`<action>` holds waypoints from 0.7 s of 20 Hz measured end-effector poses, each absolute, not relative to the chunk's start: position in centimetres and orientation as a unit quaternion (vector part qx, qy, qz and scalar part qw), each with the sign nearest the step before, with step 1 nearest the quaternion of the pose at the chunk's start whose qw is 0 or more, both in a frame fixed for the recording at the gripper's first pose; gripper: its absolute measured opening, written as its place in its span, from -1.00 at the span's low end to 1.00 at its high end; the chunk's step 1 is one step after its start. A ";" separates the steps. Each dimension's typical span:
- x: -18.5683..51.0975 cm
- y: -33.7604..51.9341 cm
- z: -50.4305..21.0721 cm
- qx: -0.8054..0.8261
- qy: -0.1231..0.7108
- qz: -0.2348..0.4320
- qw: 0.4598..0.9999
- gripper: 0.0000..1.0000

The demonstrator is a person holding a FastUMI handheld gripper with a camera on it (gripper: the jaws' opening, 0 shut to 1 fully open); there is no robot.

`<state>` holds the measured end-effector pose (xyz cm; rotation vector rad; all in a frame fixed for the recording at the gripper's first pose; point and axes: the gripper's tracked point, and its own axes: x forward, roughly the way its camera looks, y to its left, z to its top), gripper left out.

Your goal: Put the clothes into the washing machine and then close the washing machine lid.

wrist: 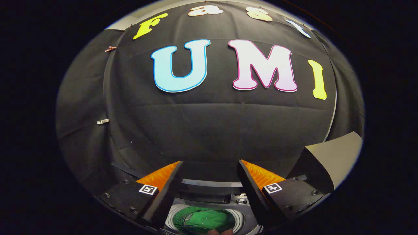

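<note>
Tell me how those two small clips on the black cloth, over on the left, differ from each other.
The upper clip looks coppery; the lower clip looks silvery. The upper clip sits tilted, the lower clip nearly level. Both are small and pinned along the same seam of the black cloth. The gripper hangs open, holding nothing, above the washing machine drum.

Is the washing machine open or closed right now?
Open. Below the hand-held gripper, whose fingers are spread with nothing between them, the washing machine drum shows uncovered, with something green inside.
</note>
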<state>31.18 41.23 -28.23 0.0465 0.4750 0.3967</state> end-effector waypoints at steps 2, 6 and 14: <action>30.6 41.1 -28.5 0.023 0.241 0.197 0.950 1.00; 28.4 40.7 -28.9 0.029 0.252 0.201 0.946 1.00; 21.4 39.1 -33.4 0.024 0.310 0.232 0.922 0.98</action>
